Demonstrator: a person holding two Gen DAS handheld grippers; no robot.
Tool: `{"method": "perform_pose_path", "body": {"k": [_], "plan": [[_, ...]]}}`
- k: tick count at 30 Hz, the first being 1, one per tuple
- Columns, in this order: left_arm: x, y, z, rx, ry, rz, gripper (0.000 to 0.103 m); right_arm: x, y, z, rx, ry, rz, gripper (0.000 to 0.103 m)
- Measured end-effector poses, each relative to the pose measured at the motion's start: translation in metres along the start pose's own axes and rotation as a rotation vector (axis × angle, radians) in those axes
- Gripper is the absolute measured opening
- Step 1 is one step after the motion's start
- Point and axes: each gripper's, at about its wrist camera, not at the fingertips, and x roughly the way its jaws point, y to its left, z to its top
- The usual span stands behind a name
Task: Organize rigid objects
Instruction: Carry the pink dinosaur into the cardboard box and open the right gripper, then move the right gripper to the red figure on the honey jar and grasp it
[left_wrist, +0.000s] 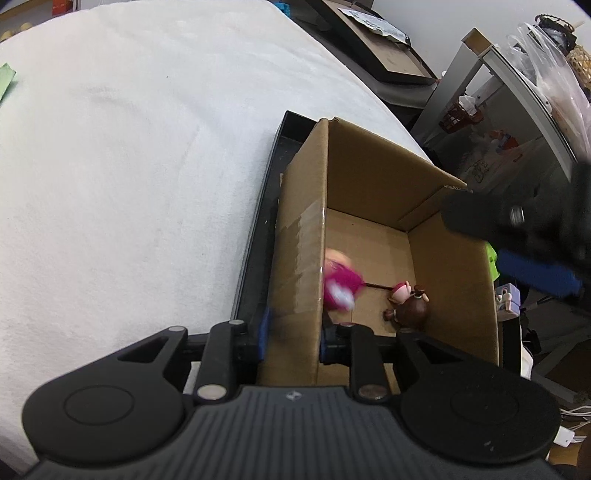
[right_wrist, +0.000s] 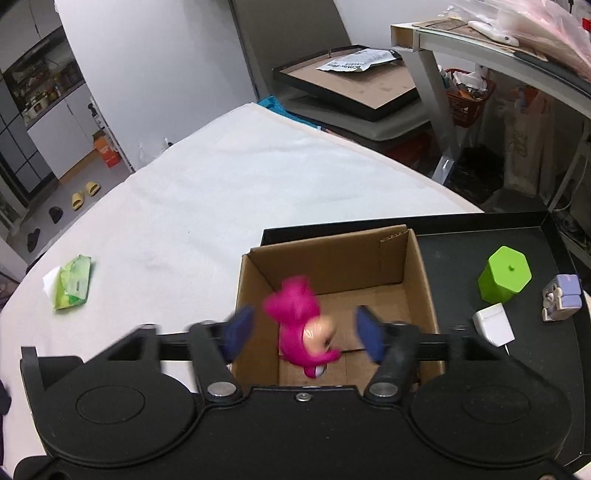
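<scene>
An open cardboard box (left_wrist: 365, 170) stands in a black tray (left_wrist: 275, 177). My left gripper (left_wrist: 293, 334) is shut on the box's near left wall, one blue pad outside and one inside. A pink toy figure (right_wrist: 306, 332), blurred, hangs between the wide-apart blue pads of my right gripper (right_wrist: 303, 332), touching neither pad. In the left wrist view the same pink toy (left_wrist: 340, 284) is inside the box by the left wall. A small brown-haired figurine (left_wrist: 412, 306) lies on the box floor. The right gripper's fingers (left_wrist: 535, 275) show over the box's right rim.
On the black tray (right_wrist: 461, 251) right of the box (right_wrist: 325, 262) stand a green hexagonal container (right_wrist: 504, 277), a white cube (right_wrist: 493, 325) and a lilac-and-white toy (right_wrist: 561, 299). A green wipes pack (right_wrist: 72, 282) lies on the white tablecloth (right_wrist: 207, 192) at the left.
</scene>
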Motion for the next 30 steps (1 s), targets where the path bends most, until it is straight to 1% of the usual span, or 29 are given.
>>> {"method": "perform_pose_path", "body": {"k": [4, 7, 12, 15, 17, 20, 21, 24, 30], "plan": [[0.0, -0.002, -0.001, 0.004, -0.001, 0.006, 0.024, -0.004, -0.012, -0.005, 0.014, 0.017, -0.018, 0.068], [0.0, -0.003, -0.001, 0.009, 0.007, 0.008, 0.024, -0.011, -0.025, -0.01, 0.025, 0.019, -0.049, 0.068], [-0.002, -0.012, -0.003, 0.068, 0.007, 0.054, 0.026, -0.024, -0.049, -0.016, 0.054, 0.012, -0.088, 0.069], [-0.004, -0.017, -0.004, 0.097, 0.017, 0.083, 0.029, -0.032, -0.065, -0.022, 0.081, 0.007, -0.119, 0.073], [-0.007, -0.019, -0.005, 0.111, 0.011, 0.098, 0.036, -0.035, -0.077, -0.028, 0.099, 0.006, -0.143, 0.076], [-0.011, -0.026, -0.007, 0.136, 0.003, 0.134, 0.042, -0.038, -0.091, -0.038, 0.13, 0.01, -0.178, 0.081], [-0.012, -0.027, -0.008, 0.139, 0.002, 0.139, 0.042, -0.038, -0.095, -0.042, 0.136, 0.008, -0.187, 0.084], [-0.017, -0.03, -0.01, 0.145, 0.003, 0.155, 0.045, -0.04, -0.104, -0.051, 0.149, 0.001, -0.216, 0.087], [-0.027, -0.038, -0.015, 0.16, 0.0, 0.193, 0.048, -0.042, -0.13, -0.067, 0.221, -0.005, -0.204, 0.088]]}}
